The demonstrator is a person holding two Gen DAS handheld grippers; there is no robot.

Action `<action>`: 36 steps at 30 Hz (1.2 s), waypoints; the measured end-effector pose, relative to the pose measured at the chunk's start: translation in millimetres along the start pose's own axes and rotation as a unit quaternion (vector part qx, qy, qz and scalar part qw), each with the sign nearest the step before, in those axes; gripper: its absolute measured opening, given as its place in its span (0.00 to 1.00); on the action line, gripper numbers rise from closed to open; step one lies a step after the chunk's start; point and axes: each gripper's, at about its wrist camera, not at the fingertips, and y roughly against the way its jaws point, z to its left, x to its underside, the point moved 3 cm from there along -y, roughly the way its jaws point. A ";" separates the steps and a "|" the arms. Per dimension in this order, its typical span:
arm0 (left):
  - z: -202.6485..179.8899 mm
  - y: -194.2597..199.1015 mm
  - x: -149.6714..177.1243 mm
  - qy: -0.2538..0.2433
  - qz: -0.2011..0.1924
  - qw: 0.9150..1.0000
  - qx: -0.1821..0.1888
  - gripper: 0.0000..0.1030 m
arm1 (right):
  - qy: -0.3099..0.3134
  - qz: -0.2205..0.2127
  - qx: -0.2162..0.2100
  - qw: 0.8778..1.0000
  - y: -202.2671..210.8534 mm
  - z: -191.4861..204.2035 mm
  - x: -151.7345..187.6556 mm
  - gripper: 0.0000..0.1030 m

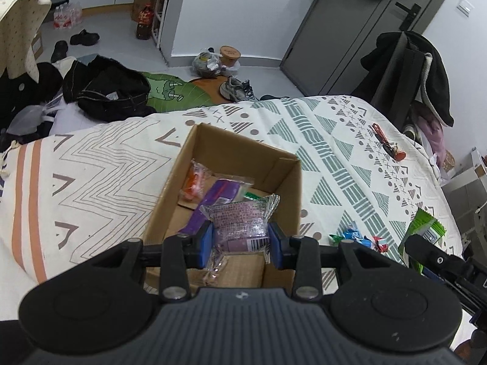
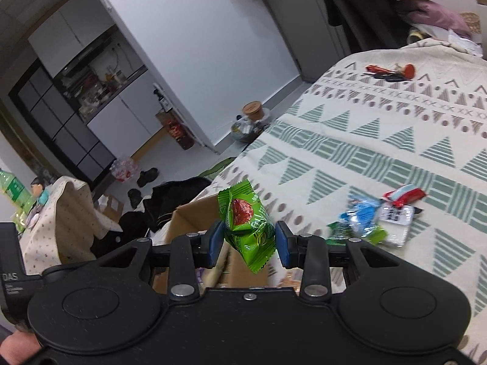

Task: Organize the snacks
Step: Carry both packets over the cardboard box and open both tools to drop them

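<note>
My left gripper (image 1: 240,238) is shut on a purple snack packet (image 1: 240,225) and holds it over the near end of an open cardboard box (image 1: 284,182) on the bed. An orange packet (image 1: 194,182) and a long purple packet (image 1: 220,196) lie inside the box. In the right wrist view, my right gripper (image 2: 249,243) is shut on a green packet with a red picture (image 2: 248,228). It hangs just right of the box (image 2: 194,216). Several loose wrapped snacks (image 2: 377,219) lie on the bedspread to the right.
The patterned bedspread (image 1: 334,152) covers the bed, with a bunch of keys with red tags (image 1: 388,146) near its far edge. Black clothing (image 1: 106,91) lies left of the bed. Shoes (image 1: 237,89), bags and a door (image 1: 350,30) are beyond.
</note>
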 end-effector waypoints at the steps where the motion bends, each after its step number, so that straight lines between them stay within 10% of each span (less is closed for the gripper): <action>1: 3.0 -1.4 -0.5 0.002 0.002 1.000 0.000 0.36 | 0.001 0.002 -0.001 1.000 -2.0 3.9 1.0 0.35; 28: 50.6 -65.9 11.7 0.036 0.104 0.994 0.001 0.37 | 0.030 0.092 0.000 0.995 -80.5 69.7 43.9 0.36; 36: 63.8 -61.6 7.5 0.054 0.082 0.995 -0.026 0.37 | 0.026 0.108 0.018 0.994 -87.0 67.4 54.1 0.43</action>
